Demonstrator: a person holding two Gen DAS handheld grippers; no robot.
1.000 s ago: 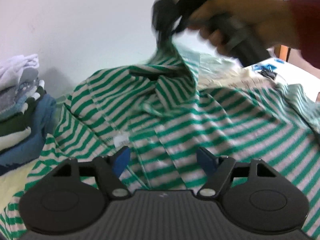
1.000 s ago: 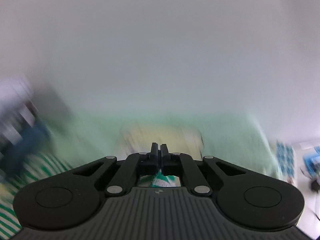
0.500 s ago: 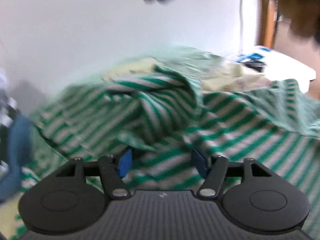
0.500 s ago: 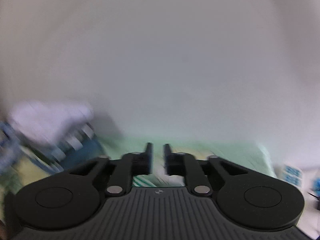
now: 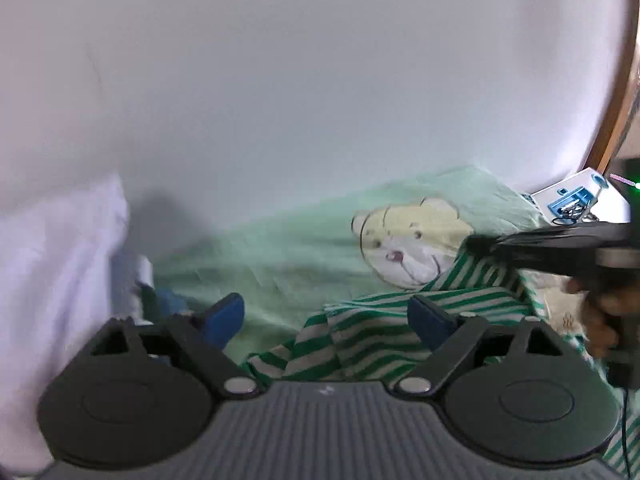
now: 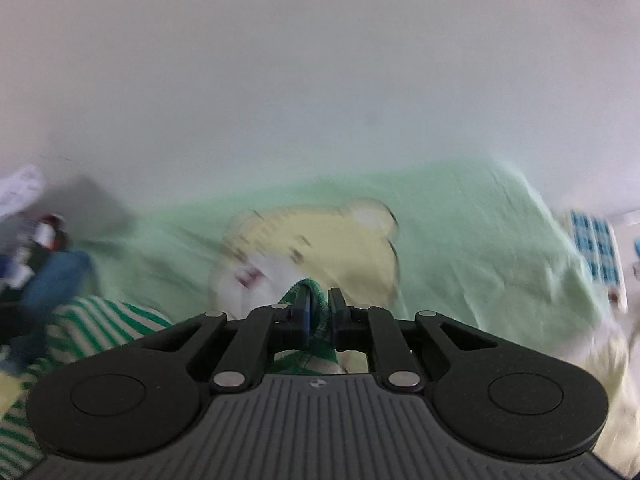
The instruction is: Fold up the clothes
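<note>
A green and white striped shirt lies crumpled on a pale green bedsheet with a yellow bear print. My left gripper hovers over the shirt's left part; its jaws are opening, the blue pads stand wide apart and nothing is pinched. My right gripper reaches in from the right, carried by a hand. In the right wrist view the right gripper has its jaws closing, with a green hem of the striped shirt pinched between them, just in front of the bear print.
A stack of folded clothes stands at the left, with a white garment on top and a blue one below. A white table with small blue items is at the right, beside a wooden door frame. A plain wall runs behind the bed.
My left gripper swung up and away from the spread shirt toward the wall. The right gripper let go of the raised collar, came down and closed on the shirt's edge at the right.
</note>
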